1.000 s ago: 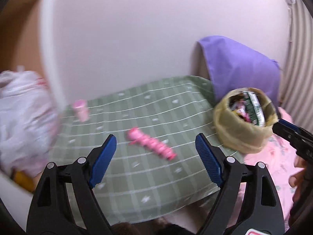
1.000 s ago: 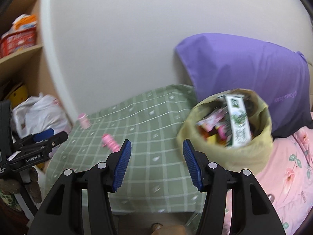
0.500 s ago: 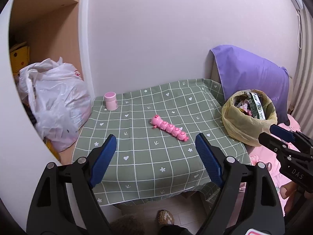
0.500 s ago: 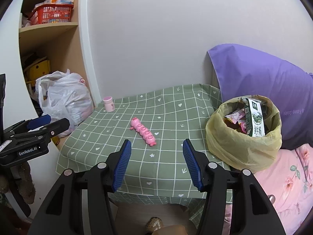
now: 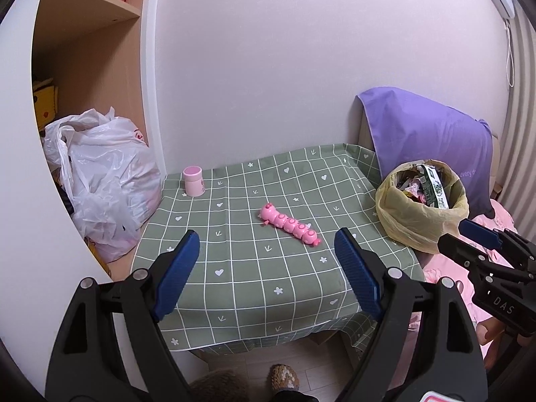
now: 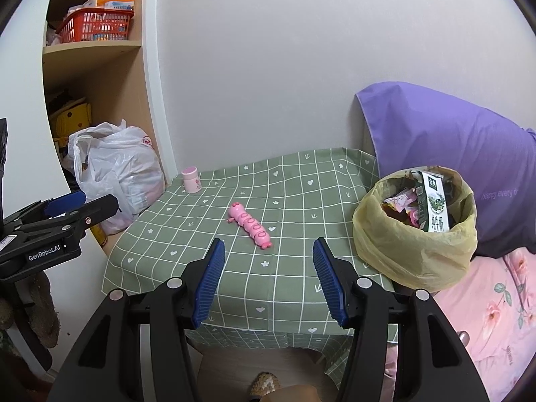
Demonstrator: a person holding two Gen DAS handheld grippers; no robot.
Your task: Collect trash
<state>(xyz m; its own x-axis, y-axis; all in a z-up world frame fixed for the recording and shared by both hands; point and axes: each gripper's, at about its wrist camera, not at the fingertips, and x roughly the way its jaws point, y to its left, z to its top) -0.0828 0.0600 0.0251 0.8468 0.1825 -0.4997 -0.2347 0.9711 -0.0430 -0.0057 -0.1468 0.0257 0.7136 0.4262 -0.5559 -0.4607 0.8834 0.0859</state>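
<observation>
A yellow trash bag (image 5: 420, 212) (image 6: 412, 244), full of wrappers and a green carton, sits at the right edge of a green checked table (image 5: 261, 278) (image 6: 284, 281). On the cloth lie a pink caterpillar toy (image 5: 289, 224) (image 6: 249, 224) in the middle and a small pink cup (image 5: 193, 181) (image 6: 191, 179) at the back left. My left gripper (image 5: 266, 261) hangs open in front of the table's near edge, nothing between its blue pads. My right gripper (image 6: 268, 268) is open and empty too, just before the toy. Each gripper shows at the side of the other's view.
A white plastic bag (image 5: 104, 181) (image 6: 117, 171) bulges on the low shelf left of the table. A red basket (image 6: 95, 25) stands on the shelf above. A purple pillow (image 6: 452, 154) leans behind the trash bag, over pink floral bedding (image 6: 495, 308). A slipper (image 5: 283, 377) lies on the floor.
Both views have swung from a blurred close look at the table and bag to a steadier, wider one, with the shelf and white bag now in view. Both grippers stay open.
</observation>
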